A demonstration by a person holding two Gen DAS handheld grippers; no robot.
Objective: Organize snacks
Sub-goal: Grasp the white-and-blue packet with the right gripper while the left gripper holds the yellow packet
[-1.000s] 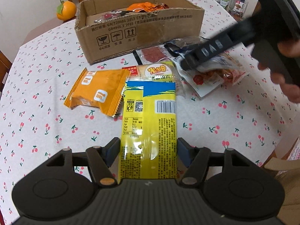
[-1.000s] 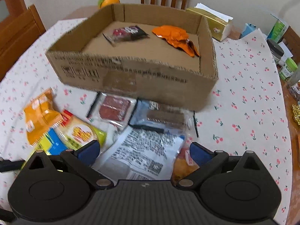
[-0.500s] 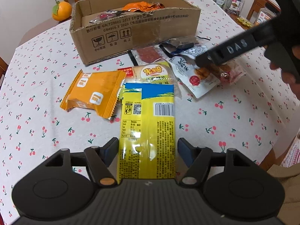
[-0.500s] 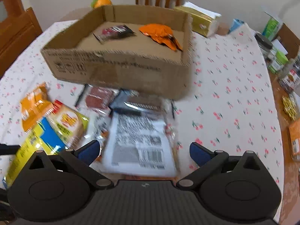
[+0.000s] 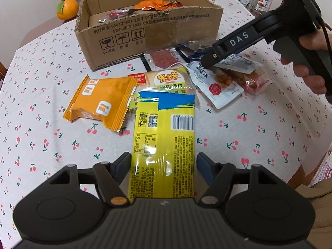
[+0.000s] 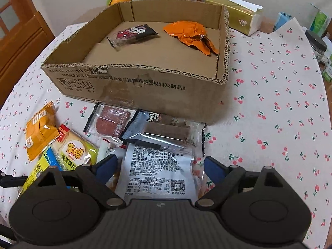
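A cardboard box (image 5: 149,33) (image 6: 132,83) stands on the table and holds a dark packet (image 6: 132,34) and an orange wrapper (image 6: 193,35). Loose snacks lie in front of it. My left gripper (image 5: 164,164) is open, its fingers on either side of a long yellow packet (image 5: 164,137) lying flat. My right gripper (image 6: 159,166) is open around a white printed packet (image 6: 159,172); in the left wrist view it (image 5: 207,62) hovers over that packet (image 5: 236,66). An orange packet (image 5: 101,101) and a round rice-cracker packet (image 5: 168,78) lie nearby.
A meat-slice packet (image 6: 112,122) and a dark blue packet (image 6: 159,130) lie against the box front. An orange fruit (image 5: 66,11) sits behind the box, a tissue box (image 6: 238,18) and jars (image 6: 317,45) at the right. Wooden chairs (image 6: 18,39) surround the table.
My right gripper has drawn back toward the near table edge, its fingers now on either side of the white printed packet. My left gripper stays open around the yellow packet.
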